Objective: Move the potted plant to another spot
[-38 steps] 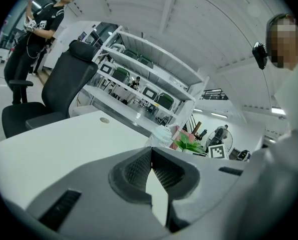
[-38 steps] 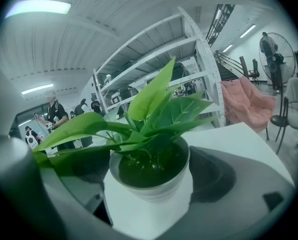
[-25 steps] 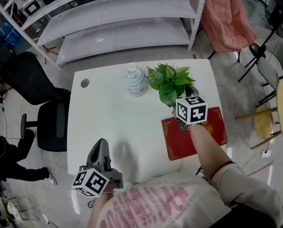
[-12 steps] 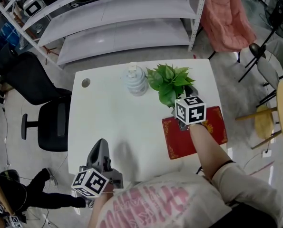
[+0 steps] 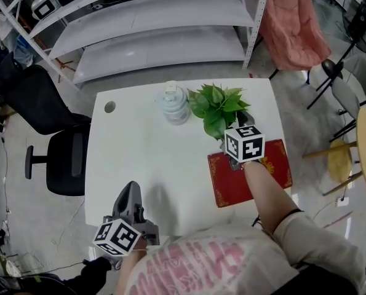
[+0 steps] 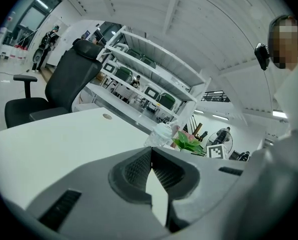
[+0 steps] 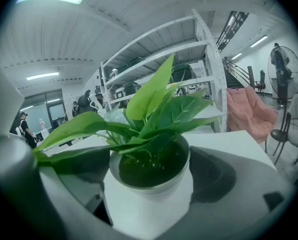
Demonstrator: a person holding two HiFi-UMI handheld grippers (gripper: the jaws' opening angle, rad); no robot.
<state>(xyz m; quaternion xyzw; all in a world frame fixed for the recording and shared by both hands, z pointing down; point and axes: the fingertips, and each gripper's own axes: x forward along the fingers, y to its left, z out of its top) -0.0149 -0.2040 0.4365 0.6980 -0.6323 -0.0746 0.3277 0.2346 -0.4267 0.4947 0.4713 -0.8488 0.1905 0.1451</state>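
Plant [image 5: 214, 106] stands upright between the right gripper [image 7: 149, 179] jaws, which seem to squeeze its pot, on the table [image 5: 139, 158] beside a bottle [image 5: 175, 103]. Left gripper [image 6: 150, 159] is far off, jaws together, holding nothing.

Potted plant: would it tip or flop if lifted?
Likely light; the potted plant's white pot looks small. The wide leaves overhang it, so probably top-heavy, apt to tip. Leaves may flex when brushed.
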